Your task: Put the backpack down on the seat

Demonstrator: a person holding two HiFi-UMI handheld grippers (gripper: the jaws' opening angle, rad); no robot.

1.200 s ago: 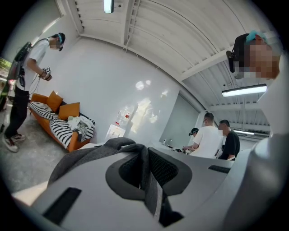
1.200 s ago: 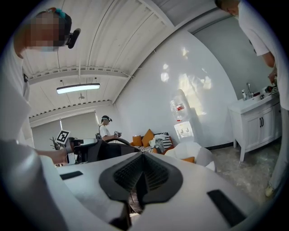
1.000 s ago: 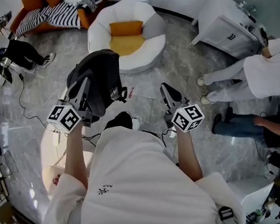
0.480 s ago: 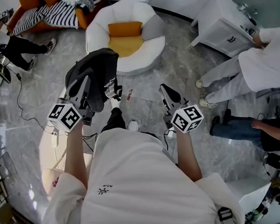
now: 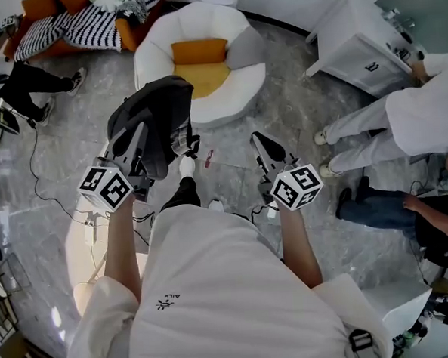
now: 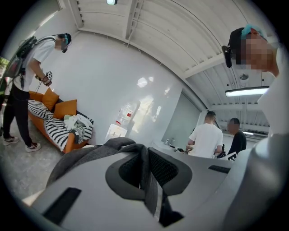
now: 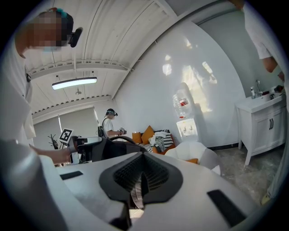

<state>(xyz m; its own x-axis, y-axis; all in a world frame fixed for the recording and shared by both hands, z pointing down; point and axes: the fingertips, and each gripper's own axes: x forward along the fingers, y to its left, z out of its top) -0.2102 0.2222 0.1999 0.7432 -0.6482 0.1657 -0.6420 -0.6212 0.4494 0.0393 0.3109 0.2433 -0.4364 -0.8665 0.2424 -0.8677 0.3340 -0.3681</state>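
The left gripper (image 5: 137, 138) is clamped on a dark strap (image 6: 149, 180) of the backpack (image 5: 159, 110) — the band runs down between its two jaws, pinched there. The black backpack drapes over the front of this gripper and hangs off its right side, clear of the floor. Ahead of the jaws, past the pack and lower down, stands the round white seat (image 5: 150, 62) with an orange cushion (image 5: 201, 51); the backpack is not on it. The right gripper (image 5: 261, 143) is held level with the left one, apart from the backpack — its jaws are together with nothing held.
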